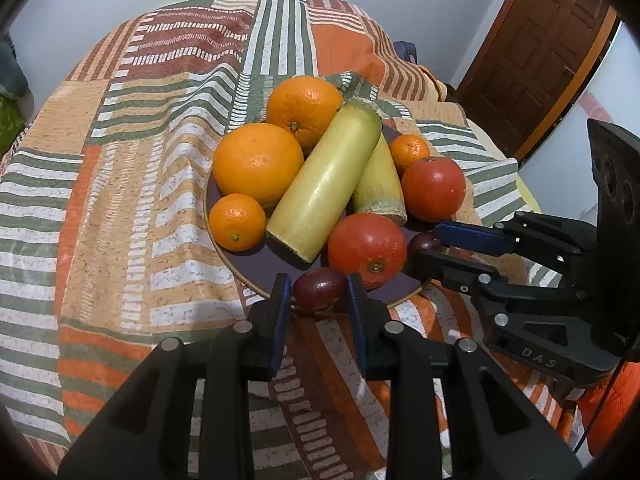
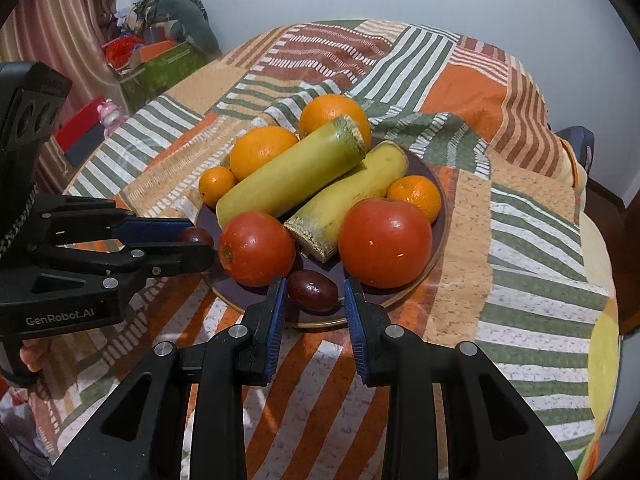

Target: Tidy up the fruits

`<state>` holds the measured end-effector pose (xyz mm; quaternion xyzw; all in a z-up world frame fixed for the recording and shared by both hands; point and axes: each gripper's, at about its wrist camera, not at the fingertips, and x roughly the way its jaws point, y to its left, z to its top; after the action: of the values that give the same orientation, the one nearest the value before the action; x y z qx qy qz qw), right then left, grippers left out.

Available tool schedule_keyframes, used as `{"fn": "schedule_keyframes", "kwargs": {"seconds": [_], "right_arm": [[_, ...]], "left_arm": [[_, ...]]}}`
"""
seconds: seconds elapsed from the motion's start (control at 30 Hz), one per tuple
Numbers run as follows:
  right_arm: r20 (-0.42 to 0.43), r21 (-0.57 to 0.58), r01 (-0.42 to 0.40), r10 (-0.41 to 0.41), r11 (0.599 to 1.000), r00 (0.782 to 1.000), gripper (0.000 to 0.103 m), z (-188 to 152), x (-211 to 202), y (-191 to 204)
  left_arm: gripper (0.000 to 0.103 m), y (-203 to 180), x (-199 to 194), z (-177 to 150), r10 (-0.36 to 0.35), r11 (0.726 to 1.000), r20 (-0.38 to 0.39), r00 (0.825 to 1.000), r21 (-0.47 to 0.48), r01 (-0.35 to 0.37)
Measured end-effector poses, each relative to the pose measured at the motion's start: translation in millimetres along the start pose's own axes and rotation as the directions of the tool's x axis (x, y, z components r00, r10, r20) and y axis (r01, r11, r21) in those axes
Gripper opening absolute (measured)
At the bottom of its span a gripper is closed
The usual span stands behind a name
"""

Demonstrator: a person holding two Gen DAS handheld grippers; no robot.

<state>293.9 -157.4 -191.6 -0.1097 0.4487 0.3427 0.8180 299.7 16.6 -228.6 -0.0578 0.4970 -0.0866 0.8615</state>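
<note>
A dark plate (image 1: 256, 268) (image 2: 400, 296) holds two large oranges (image 1: 258, 162), two small mandarins (image 1: 237, 222), two yellow-green cane pieces (image 1: 324, 184) (image 2: 288, 172), two red tomatoes (image 1: 367, 248) (image 2: 385, 242) and two dark grapes. My left gripper (image 1: 316, 292) is open, its fingers either side of one grape (image 1: 319, 289) at the plate's near rim. My right gripper (image 2: 315, 292) is open around the other grape (image 2: 313, 290). Each gripper shows in the other's view: the right one (image 1: 430, 246), the left one (image 2: 200, 240).
The plate sits on a patchwork striped cloth (image 1: 132, 200) over a round table. A wooden door (image 1: 540, 60) stands at the back right. Boxes and clutter (image 2: 156, 56) lie beyond the table's left edge.
</note>
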Motion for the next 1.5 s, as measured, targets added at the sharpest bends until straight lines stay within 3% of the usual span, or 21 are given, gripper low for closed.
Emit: {"fn": "schedule_keyframes", "kwargs": {"seconds": [0.23,0.47,0.63,0.77,0.93,1.13,1.33,1.37,1.47,1.5], "right_arm": [[-0.002,-0.013,-0.007,0.007,1.000,1.000,0.028,0,3,1],[0.028,0.008,0.000,0.000,1.000,1.000,0.035,2,-12,-1],[0.099,0.019,0.015,-0.017,1.000,0.995,0.035,4,-45,1],[0.187,0.030,0.034,-0.039,0.999,0.982,0.035,9,-83,5],[0.320,0.039,0.054,-0.063,0.998,0.945,0.035,13,-139,17],[0.477,0.035,0.080,-0.087,0.996,0.875,0.035,11,-202,41],[0.577,0.033,0.097,-0.099,0.995,0.811,0.035,0,-240,66],[0.587,0.033,0.099,-0.099,0.995,0.803,0.035,-1,-244,69],[0.609,0.034,0.100,-0.100,0.994,0.787,0.037,-4,-252,74],[0.614,0.035,0.100,-0.100,0.994,0.783,0.043,-5,-253,76]], "left_arm": [[0.028,-3,0,-1,0.017,1.000,0.008,1.000,0.009,-0.017],[0.028,-1,-14,-2,0.024,1.000,0.025,0.999,-0.003,-0.024],[0.028,-2,-50,-2,0.028,0.999,0.099,0.995,-0.034,-0.025],[0.028,-9,-98,1,0.062,0.997,0.211,0.975,-0.052,-0.052],[0.028,-27,-158,-3,0.092,0.996,0.353,0.931,-0.042,-0.082],[0.030,-59,-227,-19,0.126,0.989,0.521,0.844,-0.003,-0.146],[0.047,-83,-276,-42,0.115,0.986,0.631,0.767,0.019,-0.164],[0.055,-85,-279,-45,0.117,0.986,0.642,0.758,0.019,-0.167],[0.067,-92,-298,-58,0.117,0.984,0.693,0.711,0.014,-0.177],[0.069,-93,-303,-61,0.119,0.984,0.702,0.703,0.013,-0.180]]}}
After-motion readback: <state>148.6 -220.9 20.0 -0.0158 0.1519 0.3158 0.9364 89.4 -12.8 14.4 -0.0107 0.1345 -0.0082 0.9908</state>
